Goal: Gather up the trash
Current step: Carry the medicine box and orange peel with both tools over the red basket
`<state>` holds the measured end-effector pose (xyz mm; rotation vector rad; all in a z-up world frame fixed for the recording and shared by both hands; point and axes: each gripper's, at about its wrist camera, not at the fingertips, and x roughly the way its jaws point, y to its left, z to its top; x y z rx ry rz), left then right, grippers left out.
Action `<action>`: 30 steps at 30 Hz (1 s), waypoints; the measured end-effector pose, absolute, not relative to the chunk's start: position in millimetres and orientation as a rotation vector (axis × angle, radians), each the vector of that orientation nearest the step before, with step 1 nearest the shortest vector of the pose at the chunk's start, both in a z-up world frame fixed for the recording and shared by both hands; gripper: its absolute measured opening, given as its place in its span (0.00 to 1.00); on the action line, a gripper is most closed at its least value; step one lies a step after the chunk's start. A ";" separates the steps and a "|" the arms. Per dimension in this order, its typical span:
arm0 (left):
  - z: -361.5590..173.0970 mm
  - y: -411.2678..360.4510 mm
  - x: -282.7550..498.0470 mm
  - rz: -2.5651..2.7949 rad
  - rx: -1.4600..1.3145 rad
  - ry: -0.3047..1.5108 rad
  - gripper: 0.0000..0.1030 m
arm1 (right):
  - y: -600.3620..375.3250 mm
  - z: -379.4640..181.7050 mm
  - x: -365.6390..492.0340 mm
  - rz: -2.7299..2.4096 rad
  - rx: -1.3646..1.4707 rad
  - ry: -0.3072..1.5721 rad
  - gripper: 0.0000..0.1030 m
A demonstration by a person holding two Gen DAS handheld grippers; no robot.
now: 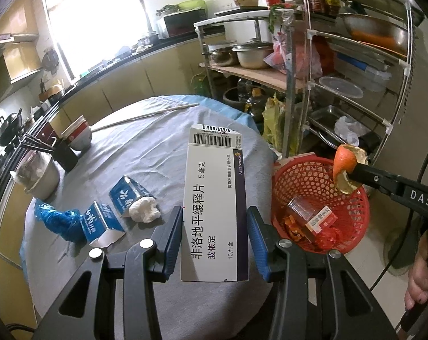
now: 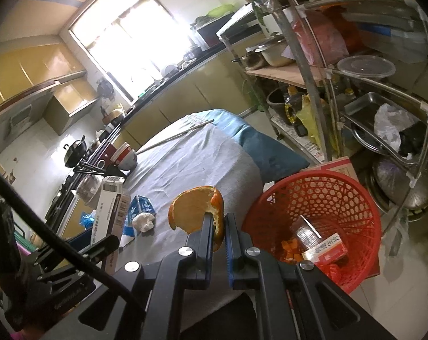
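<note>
My left gripper (image 1: pixel 215 221) is shut on a white medicine box (image 1: pixel 214 198) with Chinese print, held above the grey-clothed table (image 1: pixel 145 153). My right gripper (image 2: pixel 218 223) is shut on an orange peel (image 2: pixel 194 209); in the left wrist view the peel (image 1: pixel 345 164) hangs above the red mesh basket (image 1: pixel 299 175). The basket (image 2: pixel 321 189) stands off the table's right edge and holds a small red-and-white box (image 2: pixel 324 253), a clear plastic piece and orange wrappers. Two blue cartons (image 1: pixel 128 195), a crumpled white tissue (image 1: pixel 144 212) and a blue plastic bag (image 1: pixel 58 221) lie on the table.
A metal pot (image 1: pixel 39 175), a black holder with chopsticks (image 1: pixel 63 153) and stacked bowls (image 1: pixel 79 134) stand at the table's left. A long stick (image 1: pixel 145 116) lies at the far side. A metal rack (image 1: pixel 355 85) with pots and trays stands right of the basket.
</note>
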<state>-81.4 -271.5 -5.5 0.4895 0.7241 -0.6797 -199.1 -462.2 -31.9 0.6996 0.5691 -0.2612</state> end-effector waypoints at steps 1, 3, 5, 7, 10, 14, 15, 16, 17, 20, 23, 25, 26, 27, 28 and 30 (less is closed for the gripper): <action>-6.0 -272.9 -82.0 -0.683 0.492 0.725 0.45 | -463.5 -32.6 -200.1 -0.263 0.703 0.569 0.08; -6.8 -275.2 -83.4 -0.688 0.499 0.723 0.45 | -466.1 -33.8 -201.7 -0.269 0.709 0.569 0.08; -7.4 -277.7 -84.4 -0.693 0.505 0.722 0.45 | -468.2 -34.7 -202.9 -0.272 0.713 0.569 0.08; -7.9 -280.2 -85.4 -0.699 0.509 0.721 0.45 | -469.8 -35.6 -203.7 -0.275 0.716 0.568 0.08; -8.4 -284.4 -87.2 -0.707 0.517 0.718 0.45 | -473.2 -37.5 -205.2 -0.279 0.725 0.567 0.08; -9.4 -289.7 -90.8 -0.722 0.527 0.711 0.45 | -475.3 -37.4 -207.5 -0.285 0.729 0.563 0.08; -9.9 -291.4 -91.5 -0.728 0.530 0.710 0.45 | -476.2 -37.5 -208.1 -0.287 0.732 0.562 0.08; -10.4 -293.0 -92.0 -0.733 0.532 0.711 0.45 | -477.0 -37.4 -208.8 -0.290 0.732 0.561 0.08; -10.9 -294.2 -92.5 -0.738 0.534 0.712 0.45 | -477.7 -37.8 -209.1 -0.292 0.732 0.561 0.08; -12.6 -299.7 -93.6 -0.748 0.539 0.715 0.45 | -480.7 -38.3 -211.7 -0.298 0.738 0.559 0.08; -14.1 -305.1 -94.8 -0.760 0.545 0.720 0.45 | -484.3 -39.4 -214.3 -0.305 0.744 0.558 0.08; -15.0 -308.2 -95.9 -0.767 0.548 0.721 0.45 | -487.1 -40.1 -216.1 -0.313 0.746 0.558 0.08; -15.4 -310.2 -96.3 -0.772 0.550 0.723 0.45 | -488.2 -40.6 -217.0 -0.317 0.747 0.558 0.08; -15.6 -311.3 -96.8 -0.774 0.551 0.724 0.45 | -489.7 -41.4 -218.1 -0.321 0.749 0.560 0.08; -15.9 -313.0 -97.4 -0.778 0.553 0.724 0.45 | -491.1 -42.1 -219.2 -0.324 0.750 0.562 0.08; -16.9 -315.8 -98.3 -0.786 0.555 0.725 0.45 | -492.8 -43.6 -221.0 -0.332 0.750 0.564 0.08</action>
